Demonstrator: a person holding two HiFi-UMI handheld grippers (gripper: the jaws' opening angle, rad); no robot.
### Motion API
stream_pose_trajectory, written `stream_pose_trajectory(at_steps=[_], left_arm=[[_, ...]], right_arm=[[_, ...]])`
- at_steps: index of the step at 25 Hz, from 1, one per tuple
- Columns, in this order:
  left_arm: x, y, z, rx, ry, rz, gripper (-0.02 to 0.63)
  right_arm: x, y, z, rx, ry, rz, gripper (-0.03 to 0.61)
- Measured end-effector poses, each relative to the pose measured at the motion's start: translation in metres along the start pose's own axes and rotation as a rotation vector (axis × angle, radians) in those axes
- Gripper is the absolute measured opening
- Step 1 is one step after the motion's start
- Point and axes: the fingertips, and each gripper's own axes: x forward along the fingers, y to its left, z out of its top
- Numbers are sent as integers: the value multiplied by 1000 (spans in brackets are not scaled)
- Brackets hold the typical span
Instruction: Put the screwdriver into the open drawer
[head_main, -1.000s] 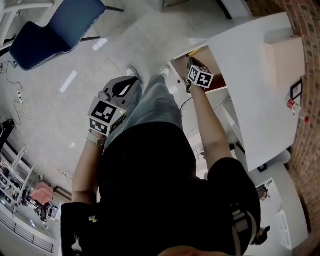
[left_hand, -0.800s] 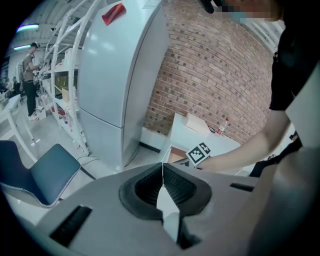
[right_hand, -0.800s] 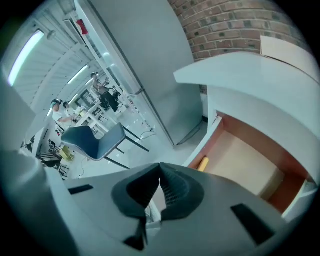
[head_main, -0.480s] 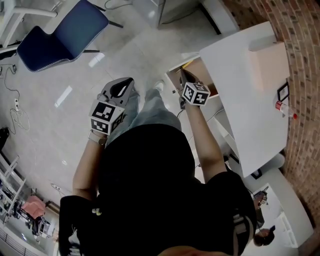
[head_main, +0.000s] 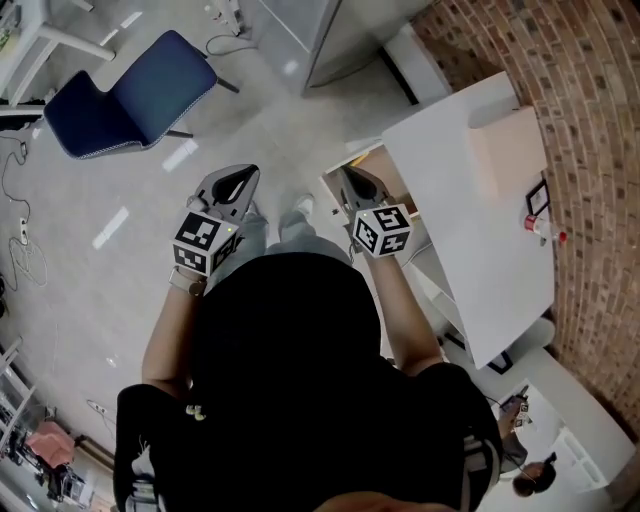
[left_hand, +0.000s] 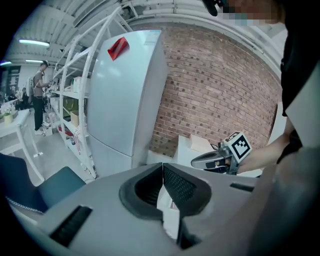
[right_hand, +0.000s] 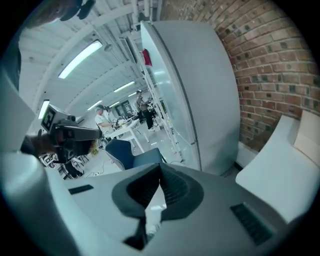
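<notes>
Hovering over the open drawer (head_main: 387, 168), the right gripper (head_main: 347, 176) is clenched and empty, the left gripper (head_main: 243, 176) likewise; the screwdriver seems delivered, so pushing the drawer shut probably comes next.

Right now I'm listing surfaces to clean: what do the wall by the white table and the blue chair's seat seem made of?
The wall looks like bare red-brown brick, matt, with pale mortar lines. The chair seat looks like blue fabric upholstery, dull with a pale edge seam; moulded plastic can't be ruled out.
</notes>
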Motion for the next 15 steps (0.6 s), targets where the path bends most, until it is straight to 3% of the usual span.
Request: stream_pose_trajectory(at_steps=[7,15], left_arm=[[-36,9,59,36,-186,-3,5],[-71,9,121,135,-321,-11,5]], right_arm=[[-36,54,79,-120,-161,36,11],[-77,97,159,-228,-325,53,11]])
